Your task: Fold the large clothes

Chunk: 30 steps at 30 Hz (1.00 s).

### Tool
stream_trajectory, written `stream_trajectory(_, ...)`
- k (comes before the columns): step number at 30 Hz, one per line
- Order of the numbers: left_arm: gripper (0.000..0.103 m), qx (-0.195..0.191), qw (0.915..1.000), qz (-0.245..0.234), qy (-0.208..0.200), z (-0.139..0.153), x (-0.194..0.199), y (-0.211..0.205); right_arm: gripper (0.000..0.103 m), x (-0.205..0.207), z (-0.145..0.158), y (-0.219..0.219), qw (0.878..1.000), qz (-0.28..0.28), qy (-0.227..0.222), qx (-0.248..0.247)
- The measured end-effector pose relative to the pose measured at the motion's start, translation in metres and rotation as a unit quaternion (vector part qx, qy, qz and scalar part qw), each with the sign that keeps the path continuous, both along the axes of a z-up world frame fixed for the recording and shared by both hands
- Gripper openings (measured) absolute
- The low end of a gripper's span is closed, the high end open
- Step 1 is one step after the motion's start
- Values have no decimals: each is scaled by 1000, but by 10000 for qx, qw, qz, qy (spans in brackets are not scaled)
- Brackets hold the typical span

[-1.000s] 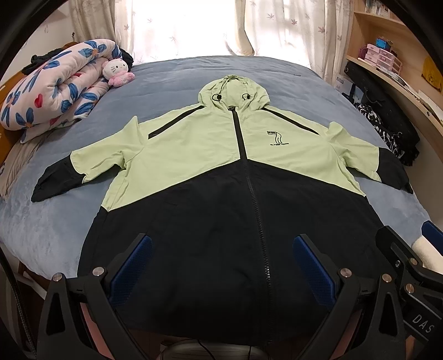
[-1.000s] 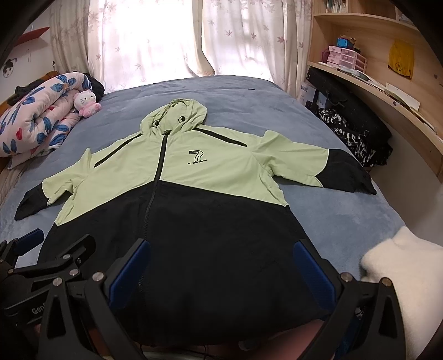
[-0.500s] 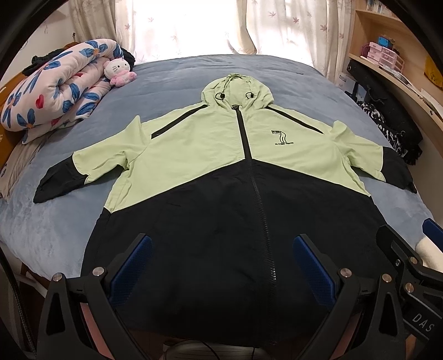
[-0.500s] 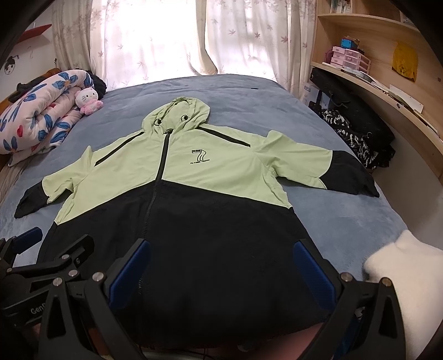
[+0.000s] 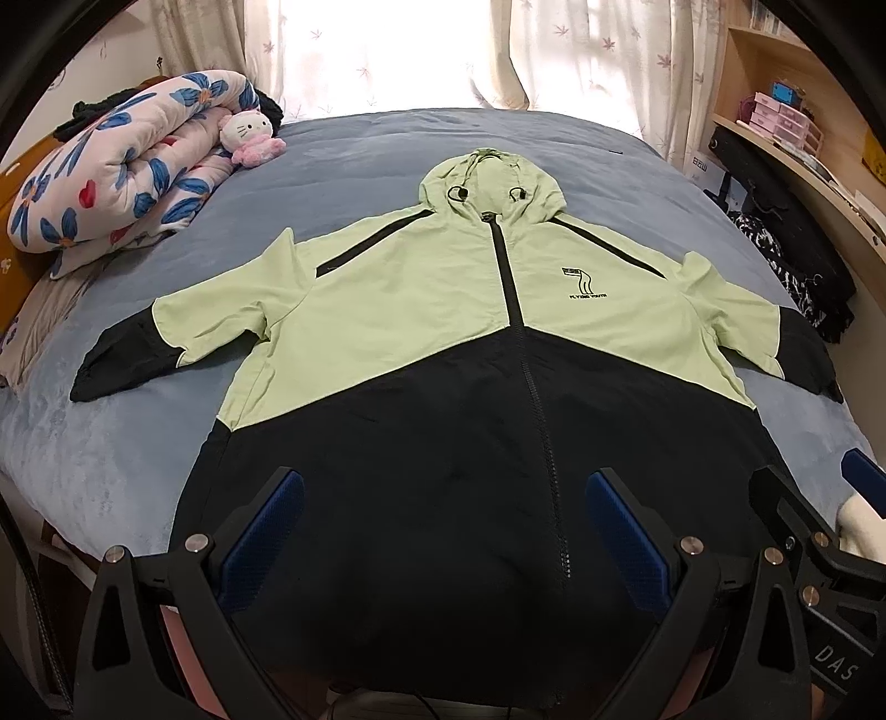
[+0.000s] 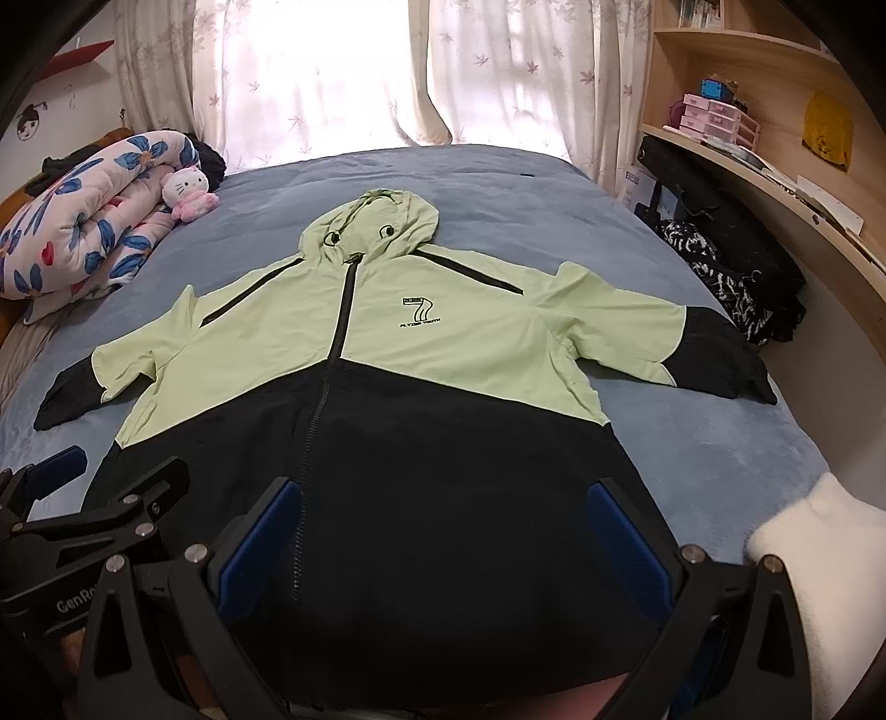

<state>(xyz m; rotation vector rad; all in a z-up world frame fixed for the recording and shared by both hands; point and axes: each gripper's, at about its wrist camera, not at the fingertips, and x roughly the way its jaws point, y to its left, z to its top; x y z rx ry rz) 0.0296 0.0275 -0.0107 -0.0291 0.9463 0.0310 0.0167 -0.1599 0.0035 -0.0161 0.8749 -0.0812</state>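
1 jacket (image 5: 443, 343), green top / black bottom, flat face-up, zipped, centre of bed (image 5: 354, 149), hood toward curtains (image 5: 398, 50); 2 sleeves spread, black cuffs near L + R bed edges. 2 grippers: left gripper (image 5: 443, 531), right gripper (image 6: 443, 526), both w/ jaws wide apart, holding nothing, above black hem at near edge. 1 rolled quilt (image 5: 116, 166) + 1 plush (image 5: 249, 135) far-left corner. Bare blanket around hood, beside sleeves
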Motion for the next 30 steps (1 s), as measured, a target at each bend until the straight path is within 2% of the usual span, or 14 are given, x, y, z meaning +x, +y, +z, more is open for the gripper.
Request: stream_trajectory(30, 101, 49, 9999, 103, 67, -12, 12, 6, 103, 10, -9, 4, 10000, 13, 13, 75)
